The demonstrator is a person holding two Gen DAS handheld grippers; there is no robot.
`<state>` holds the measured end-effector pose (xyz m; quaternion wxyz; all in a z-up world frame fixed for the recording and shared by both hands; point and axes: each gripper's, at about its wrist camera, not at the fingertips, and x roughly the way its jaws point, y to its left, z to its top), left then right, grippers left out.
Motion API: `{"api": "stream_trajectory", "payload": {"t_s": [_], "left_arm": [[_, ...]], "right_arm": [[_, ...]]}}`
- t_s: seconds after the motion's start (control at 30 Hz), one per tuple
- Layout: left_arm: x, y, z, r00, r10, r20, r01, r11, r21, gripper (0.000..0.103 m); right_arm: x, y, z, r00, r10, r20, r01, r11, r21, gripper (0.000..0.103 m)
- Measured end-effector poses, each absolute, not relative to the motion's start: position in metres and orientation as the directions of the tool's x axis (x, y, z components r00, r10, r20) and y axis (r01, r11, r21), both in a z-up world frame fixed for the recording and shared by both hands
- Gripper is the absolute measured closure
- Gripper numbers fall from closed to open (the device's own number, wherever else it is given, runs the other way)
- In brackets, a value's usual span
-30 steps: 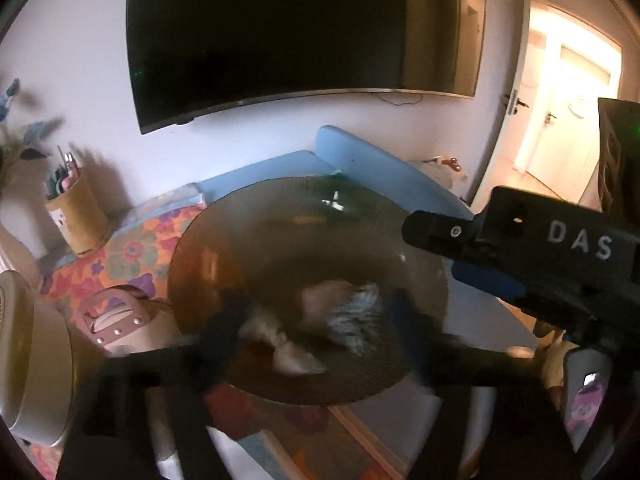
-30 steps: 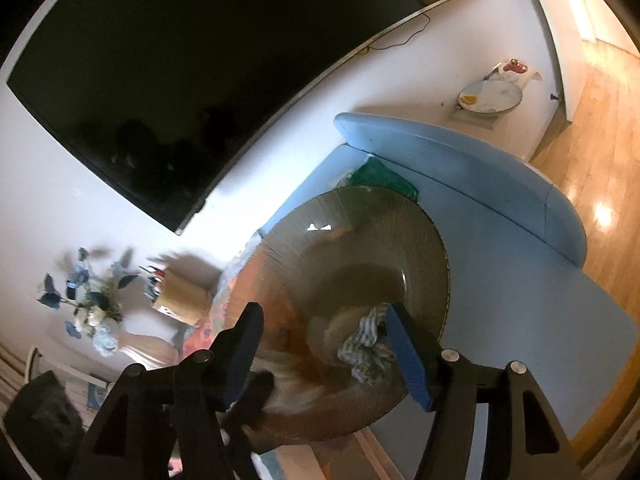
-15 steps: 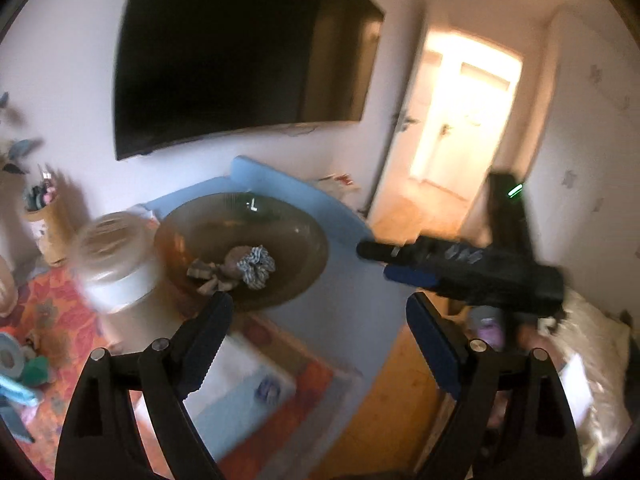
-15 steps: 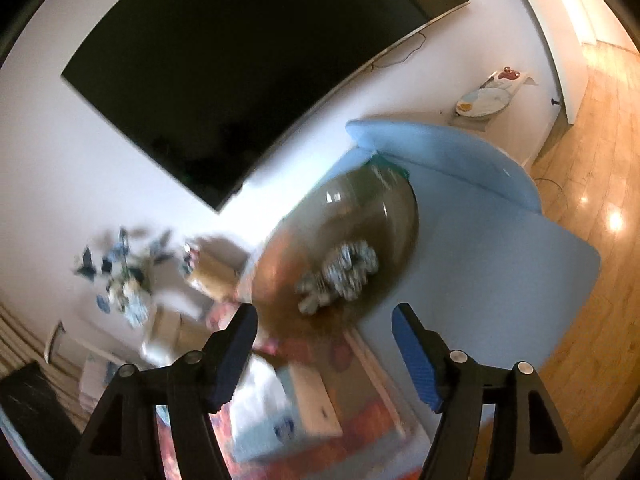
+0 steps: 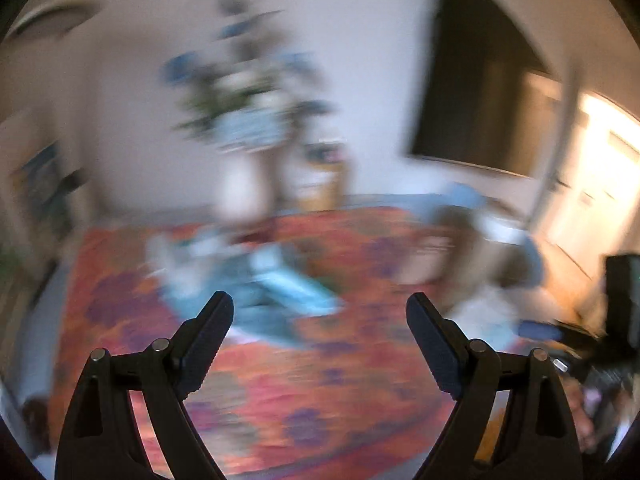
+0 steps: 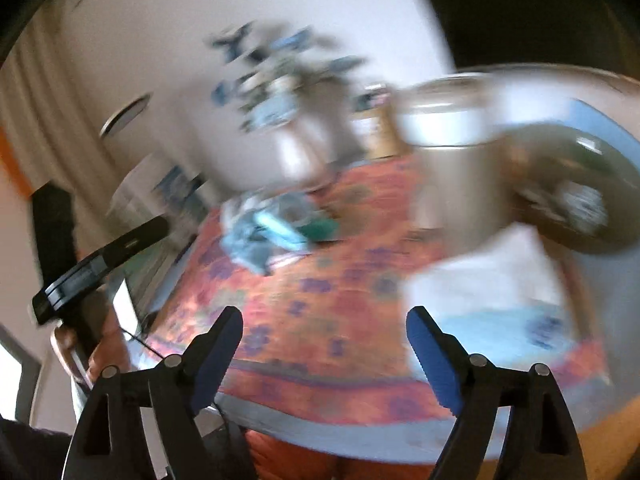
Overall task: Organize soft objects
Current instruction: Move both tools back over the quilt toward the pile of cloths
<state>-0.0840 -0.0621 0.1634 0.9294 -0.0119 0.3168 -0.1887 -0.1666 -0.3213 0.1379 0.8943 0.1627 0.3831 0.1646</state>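
Blurred white wall and a vase of blue flowers [image 5: 244,120] filled the background in both wrist views; I had swung both tools away from the brown ribbed glass bowl [image 6: 576,196] toward the middle of the bench. Orange floral cloth [image 5: 320,380] covered the bench under both cameras. Left tool [image 5: 320,320] stood wide with nothing between its pads. Right tool [image 6: 324,328] had just been opening its jaws and also stood wide, empty. A grey-and-white scrunchie [image 6: 580,208] lay in the bowl, at the right edge of the right view, so I judged that deposit finished. A second ago the bowl filled both views close up; now it was off to the side. Remaining soft items, a pale blue and green pile of fabric pieces [image 5: 272,288], sat on the cloth ahead of the left tool and well apart from the bowl. Blur kept me from telling the pieces apart. Likely next pick: that pile.
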Motion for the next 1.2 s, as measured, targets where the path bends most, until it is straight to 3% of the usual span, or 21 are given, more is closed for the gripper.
{"api": "stream_trajectory", "payload": {"t_s": [0.13,0.37,0.5,0.63,0.87,0.93,1.1,1.17,1.2], "left_arm": [[-0.048,-0.019,0.124,0.747,-0.197,-0.636,0.172,0.98,-0.101,0.016],[-0.011,0.005,0.058,0.705,-0.112,-0.7,0.101,0.993,-0.058,0.016],[-0.005,0.021,0.043,0.672,-0.125,-0.73,0.07,0.992,-0.105,0.016],[-0.007,0.039,0.061,0.699,-0.083,-0.711,0.03,0.996,-0.086,0.016],[-0.022,0.082,0.146,0.772,0.074,-0.631,-0.033,0.997,0.076,0.016],[-0.026,0.076,0.152,0.785,0.054,-0.618,-0.013,0.997,0.071,0.015],[-0.023,0.024,0.113,0.725,-0.16,-0.67,0.157,0.985,-0.066,0.016],[-0.024,0.003,0.095,0.687,-0.227,-0.69,0.216,0.971,-0.104,0.016],[-0.026,-0.008,0.087,0.67,-0.264,-0.693,0.251,0.96,-0.123,0.017]], "right_arm": [[-0.119,-0.27,0.115,0.611,0.425,-0.668,-0.204,0.899,0.386,0.02],[-0.053,-0.232,0.057,0.638,0.385,-0.667,-0.182,0.917,0.355,0.02],[-0.044,-0.239,0.029,0.628,0.368,-0.686,-0.132,0.919,0.372,0.02],[-0.038,-0.246,0.023,0.611,0.369,-0.7,-0.093,0.912,0.4,0.02],[-0.04,-0.265,0.022,0.63,0.42,-0.654,-0.066,0.867,0.493,0.02],[-0.039,-0.263,0.026,0.636,0.416,-0.65,-0.068,0.869,0.49,0.02],[-0.03,-0.241,0.048,0.639,0.35,-0.685,-0.106,0.922,0.371,0.023],[-0.02,-0.23,0.056,0.635,0.31,-0.708,-0.133,0.946,0.295,0.038],[-0.017,-0.227,0.058,0.634,0.305,-0.711,-0.148,0.95,0.276,0.04]]}}
